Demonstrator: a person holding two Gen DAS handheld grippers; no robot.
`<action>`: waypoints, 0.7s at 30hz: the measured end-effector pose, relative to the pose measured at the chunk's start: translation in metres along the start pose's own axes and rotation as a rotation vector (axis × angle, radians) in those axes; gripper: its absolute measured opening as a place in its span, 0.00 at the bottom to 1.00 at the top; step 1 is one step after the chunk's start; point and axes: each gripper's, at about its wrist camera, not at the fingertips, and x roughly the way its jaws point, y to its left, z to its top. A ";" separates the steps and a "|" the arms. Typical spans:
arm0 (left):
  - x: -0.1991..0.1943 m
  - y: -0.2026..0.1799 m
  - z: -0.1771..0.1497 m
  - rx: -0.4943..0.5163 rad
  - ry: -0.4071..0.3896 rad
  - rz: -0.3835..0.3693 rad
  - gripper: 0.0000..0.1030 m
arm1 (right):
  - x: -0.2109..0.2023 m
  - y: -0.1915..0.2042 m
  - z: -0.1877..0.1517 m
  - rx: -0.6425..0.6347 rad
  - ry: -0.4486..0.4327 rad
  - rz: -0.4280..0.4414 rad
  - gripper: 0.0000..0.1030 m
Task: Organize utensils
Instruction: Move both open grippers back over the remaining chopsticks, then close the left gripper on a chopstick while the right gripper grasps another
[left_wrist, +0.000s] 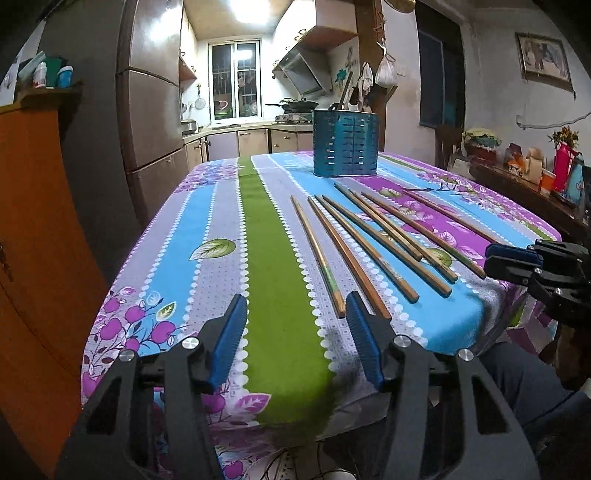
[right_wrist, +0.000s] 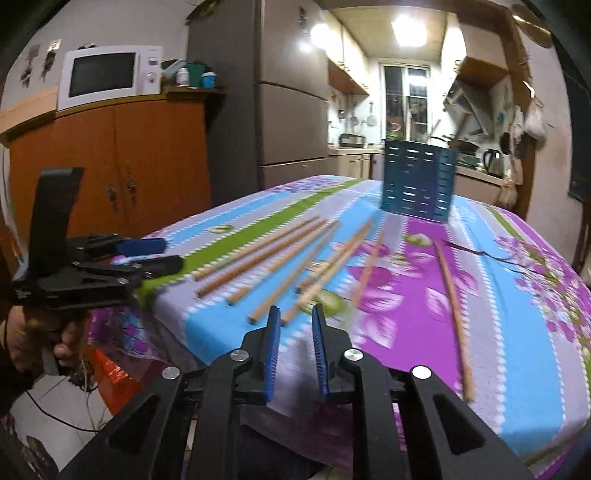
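Several wooden chopsticks (left_wrist: 369, 243) lie side by side on the flowered tablecloth (left_wrist: 273, 258), near ends toward the front edge. One more chopstick (right_wrist: 452, 306) lies apart to the right. A blue slotted utensil holder (left_wrist: 345, 142) stands upright at the far side of the table. My left gripper (left_wrist: 295, 308) hovers open over the front edge, its right fingertip (left_wrist: 356, 306) beside the end of the leftmost chopstick, nothing between the pads. My right gripper (right_wrist: 295, 312) is just before the chopstick ends (right_wrist: 284, 319), pads a narrow gap apart and empty. Each gripper shows in the other view: right gripper (left_wrist: 489, 256), left gripper (right_wrist: 173, 254).
An orange cabinet (right_wrist: 110, 166) with a microwave (right_wrist: 107, 75) stands left of the table, and a tall grey fridge (right_wrist: 288, 96) behind it. A cluttered side shelf (left_wrist: 528, 184) runs along the right. The kitchen counter (left_wrist: 240, 129) lies beyond. A hand (right_wrist: 22, 332) holds the left gripper.
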 end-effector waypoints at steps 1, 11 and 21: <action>-0.001 0.000 -0.002 0.000 -0.002 -0.001 0.52 | 0.004 0.003 0.002 -0.004 0.009 -0.001 0.16; 0.001 -0.007 -0.009 0.027 -0.012 -0.015 0.52 | 0.036 0.012 0.005 -0.013 0.088 -0.070 0.14; 0.007 -0.014 -0.013 0.055 -0.001 -0.039 0.35 | 0.033 0.009 0.003 -0.012 0.087 -0.123 0.10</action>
